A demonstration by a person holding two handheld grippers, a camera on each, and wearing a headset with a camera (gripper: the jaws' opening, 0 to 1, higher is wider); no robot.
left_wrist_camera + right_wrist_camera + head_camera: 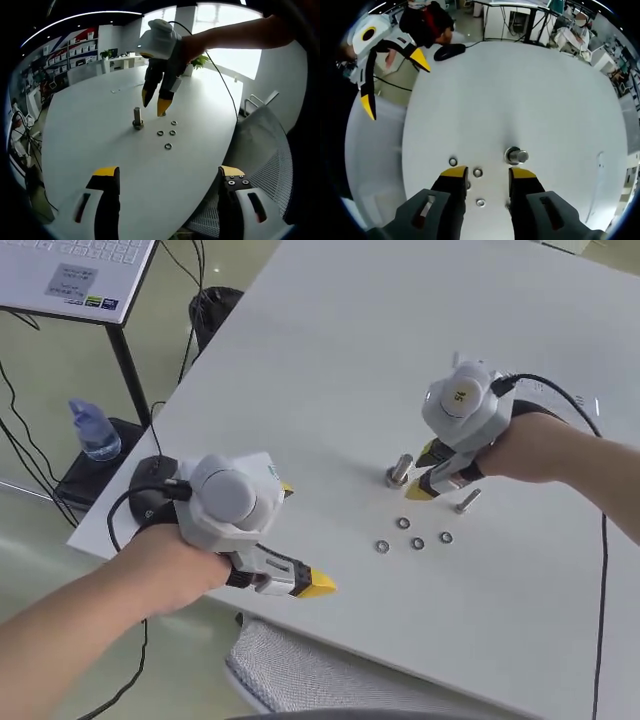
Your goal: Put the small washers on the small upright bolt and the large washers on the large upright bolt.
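washers: four point(417, 543) lying loose and flat on the counter point(330, 360), just on my side of the large bolt
large bolt: point(400, 472) upright, shank bare
small bolt: point(467, 502) just right of the washers, looks tipped on its side
right gripper: point(424, 472) mine, hanging over the counter just beside the large bolt, fingers parted, nothing in them
left gripper: point(168, 172) mine, near the counter's near edge, well apart from the washers, fingers spread wide, empty
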